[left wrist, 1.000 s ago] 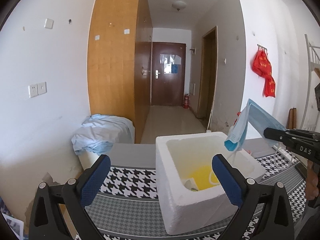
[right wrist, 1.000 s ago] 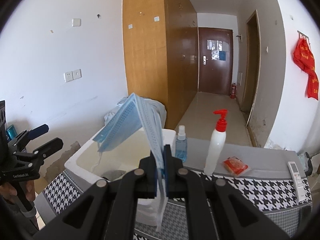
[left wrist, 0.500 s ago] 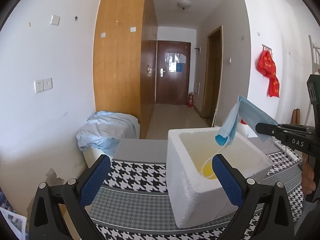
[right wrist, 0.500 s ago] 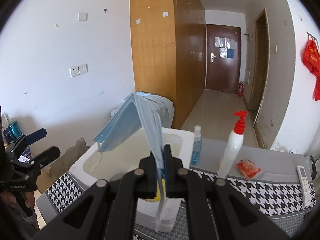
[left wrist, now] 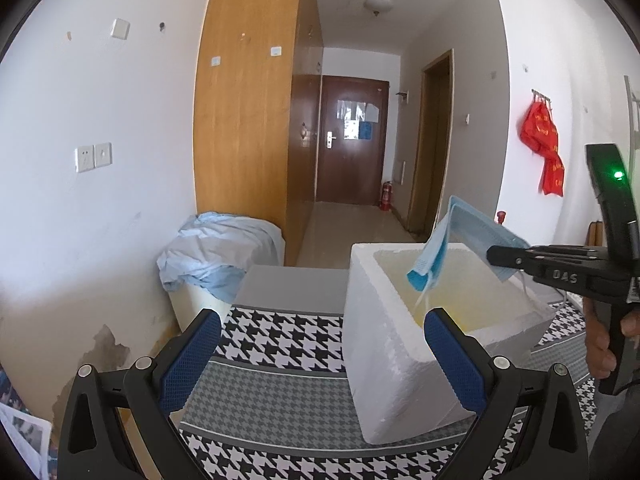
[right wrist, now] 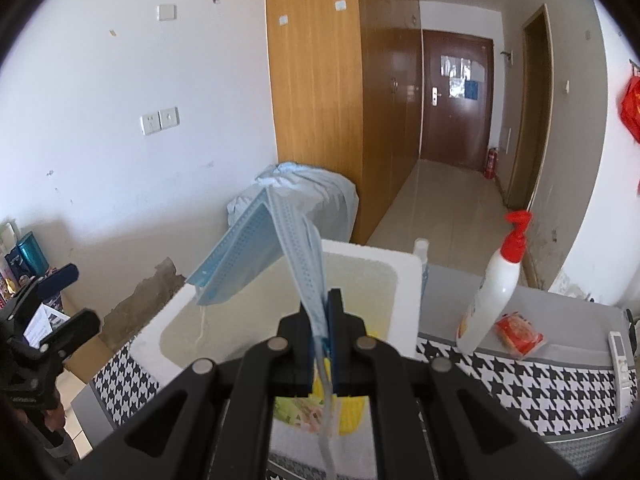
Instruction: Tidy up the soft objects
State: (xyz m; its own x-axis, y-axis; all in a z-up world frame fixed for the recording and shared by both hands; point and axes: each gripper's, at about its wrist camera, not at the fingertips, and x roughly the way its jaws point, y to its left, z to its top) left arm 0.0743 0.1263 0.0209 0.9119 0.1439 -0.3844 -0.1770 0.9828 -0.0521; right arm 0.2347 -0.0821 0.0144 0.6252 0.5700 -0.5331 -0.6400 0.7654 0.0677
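A blue pleated face mask (right wrist: pixel 256 256) hangs folded over the open white foam box (right wrist: pixel 408 280), pinched by my right gripper (right wrist: pixel 322 320), which is shut on it. In the left wrist view the same mask (left wrist: pixel 448 244) dangles above the foam box (left wrist: pixel 384 344), held by the right gripper (left wrist: pixel 496 258) coming in from the right. My left gripper (left wrist: pixel 320 344) stands open and empty, low at the box's near left corner. Yellow and greenish soft things (right wrist: pixel 348 416) lie in the box's bottom.
The box sits on a houndstooth-patterned table (left wrist: pixel 276 344). To its right stand a white pump bottle with a red top (right wrist: pixel 492 304), a small spray bottle (right wrist: pixel 422 260), a red packet (right wrist: pixel 520 332) and a remote (right wrist: pixel 620 352). A blue-draped bin (left wrist: pixel 216 256) is behind, by the wall.
My right gripper has carried the mask leftward and slightly lower, so it now hangs over the box's inside. The left gripper has hardly moved.
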